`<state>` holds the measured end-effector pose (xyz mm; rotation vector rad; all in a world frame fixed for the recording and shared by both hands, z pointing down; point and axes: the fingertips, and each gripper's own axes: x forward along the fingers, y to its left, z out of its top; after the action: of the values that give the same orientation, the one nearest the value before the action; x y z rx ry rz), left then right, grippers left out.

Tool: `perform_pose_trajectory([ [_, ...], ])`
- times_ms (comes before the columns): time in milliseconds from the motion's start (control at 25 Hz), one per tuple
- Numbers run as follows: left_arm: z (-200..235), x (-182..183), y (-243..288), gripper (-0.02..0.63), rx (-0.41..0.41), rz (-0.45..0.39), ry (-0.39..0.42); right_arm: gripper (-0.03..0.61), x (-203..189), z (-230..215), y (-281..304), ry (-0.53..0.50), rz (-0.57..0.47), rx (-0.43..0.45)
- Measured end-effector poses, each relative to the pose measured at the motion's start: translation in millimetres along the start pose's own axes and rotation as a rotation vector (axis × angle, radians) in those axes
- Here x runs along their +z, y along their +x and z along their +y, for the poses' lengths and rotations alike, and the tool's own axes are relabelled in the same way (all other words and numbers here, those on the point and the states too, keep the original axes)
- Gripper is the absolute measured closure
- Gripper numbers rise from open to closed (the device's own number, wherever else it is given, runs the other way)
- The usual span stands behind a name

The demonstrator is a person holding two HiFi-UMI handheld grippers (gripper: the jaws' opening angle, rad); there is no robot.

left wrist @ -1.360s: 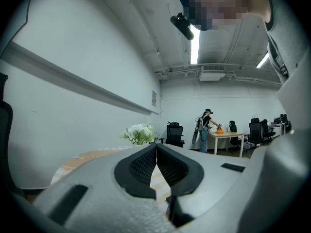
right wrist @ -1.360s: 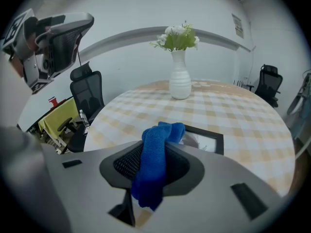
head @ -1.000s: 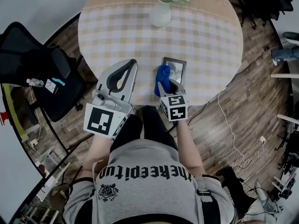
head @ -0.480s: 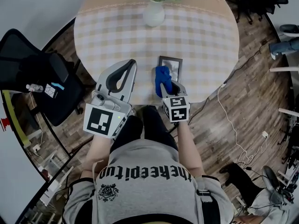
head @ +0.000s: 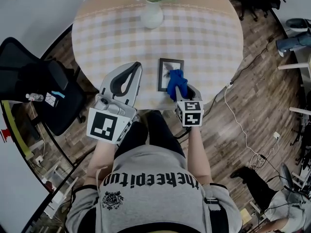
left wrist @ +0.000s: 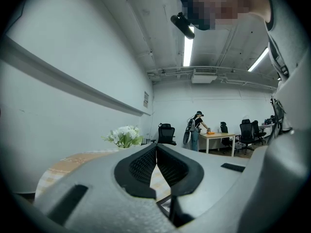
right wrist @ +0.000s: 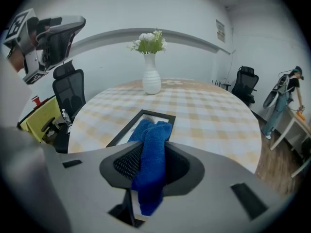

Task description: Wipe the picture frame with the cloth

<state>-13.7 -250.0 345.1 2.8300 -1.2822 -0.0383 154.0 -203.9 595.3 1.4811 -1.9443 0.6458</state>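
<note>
The right gripper was clamped on the blue cloth, jaws closed on a fold that stuck out ahead of the tips and hung down behind them. In the right gripper view the cloth filled the jaw gap, and its front end lay on the picture frame.

The picture frame lay flat on the checked table, near the edge closest to the person. Its long axis ran away from the person, roughly in line with the right gripper's pointing direction. The frame sat directly ahead of and below that gripper, with its bare part off to the gripper's left. The cloth covered the frame's near right area.

The left gripper had its jaws together with nothing between them. It hovered left of the frame, apart from it, and pointed out across the room.

Judgement: the right gripper was the nearer one, and a stroke forward and leftward along the long axis would cover the bare glass
</note>
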Motion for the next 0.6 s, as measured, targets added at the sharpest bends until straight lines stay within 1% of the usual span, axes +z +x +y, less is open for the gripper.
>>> perform_pose_trajectory([
  [200, -7, 0, 4, 0.597, -0.018, -0.003, 0.003, 0.462, -5, -13, -7, 0.003, 0.000, -0.034],
  [440, -14, 2, 5, 0.597, -0.029, -0.003, 0.008, 0.462, -9, -17, -7, 0.045, -0.017, -0.034],
  [600, -16, 3, 2, 0.597, -0.033, -0.006, 0.014, 0.462, -2, -15, -13, 0.062, -0.055, -0.034],
])
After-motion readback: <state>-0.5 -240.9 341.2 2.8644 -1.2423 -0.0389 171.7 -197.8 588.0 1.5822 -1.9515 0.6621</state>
